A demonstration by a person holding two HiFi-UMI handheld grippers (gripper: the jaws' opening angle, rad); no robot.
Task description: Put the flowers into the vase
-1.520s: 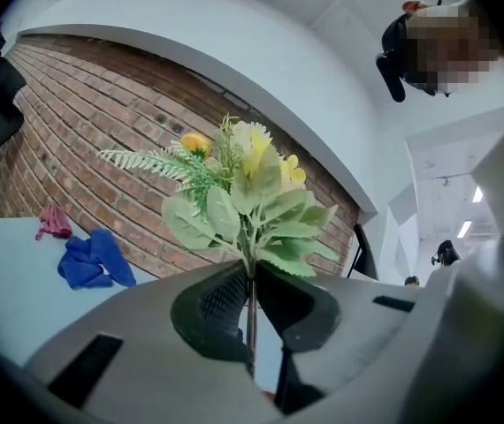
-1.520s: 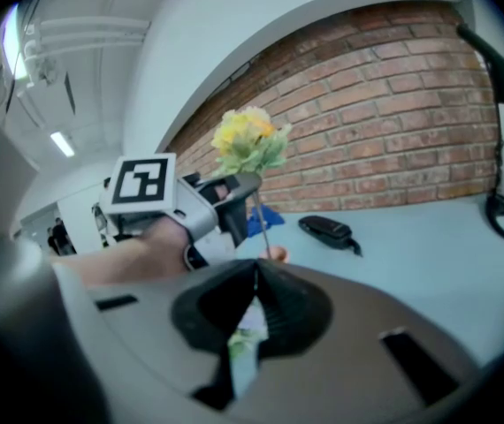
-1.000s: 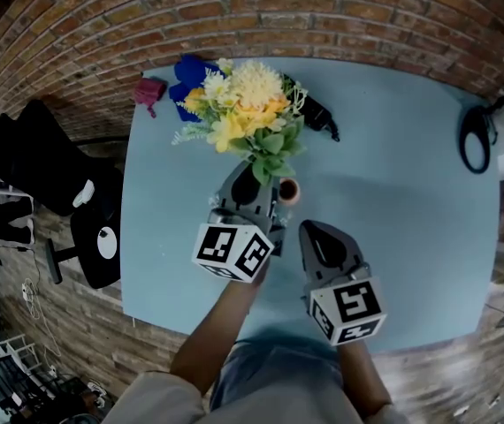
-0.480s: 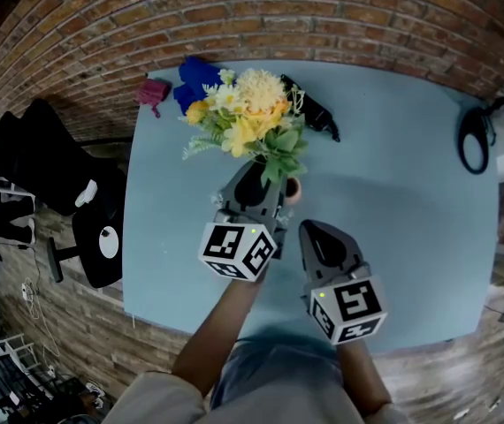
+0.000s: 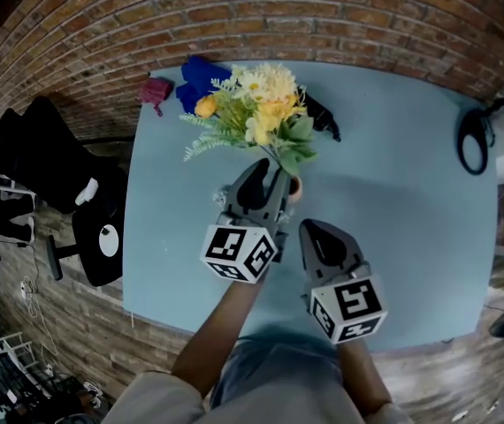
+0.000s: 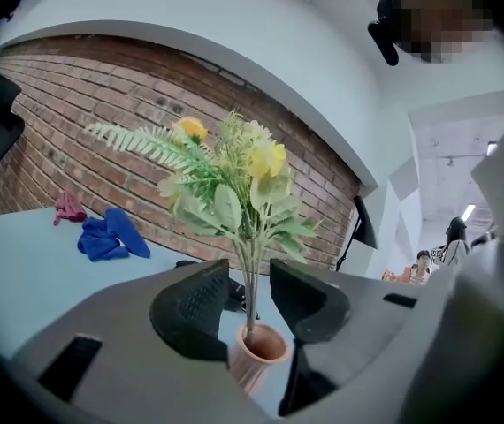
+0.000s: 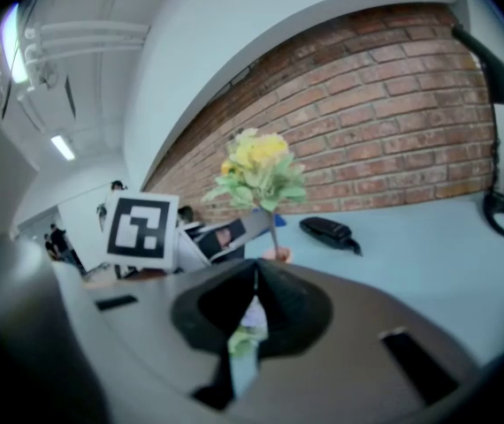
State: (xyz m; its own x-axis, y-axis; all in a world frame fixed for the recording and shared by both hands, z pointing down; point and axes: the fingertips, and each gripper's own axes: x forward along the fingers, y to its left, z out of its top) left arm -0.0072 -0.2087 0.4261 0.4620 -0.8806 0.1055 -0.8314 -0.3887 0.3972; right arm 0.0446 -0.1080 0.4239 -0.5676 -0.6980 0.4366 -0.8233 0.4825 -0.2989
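Observation:
A bouquet of yellow and white flowers with green leaves [image 5: 261, 113] stands with its stems in a small terracotta vase [image 5: 294, 186] on the light blue table [image 5: 393, 201]. My left gripper [image 5: 270, 177] is open, and its jaws have just been opening. In the left gripper view the stems [image 6: 250, 276] rise between the two pads [image 6: 194, 303] without touching them, above the vase [image 6: 259, 356]. My right gripper [image 5: 309, 230] is shut and empty, just near of the vase. The right gripper view shows the bouquet [image 7: 259, 179] beyond its closed jaws.
A blue cloth [image 5: 201, 73] and a pink item [image 5: 155, 89] lie at the table's far left corner. A black object [image 5: 321, 117] lies behind the bouquet. A black cable loop [image 5: 473, 140] hangs at the right edge. A brick floor surrounds the table, with a black chair [image 5: 49, 166] at left.
The left jaws have opened and let go of the stems. The bouquet has swung from leaning left to standing more upright over the vase. The right gripper has not moved.

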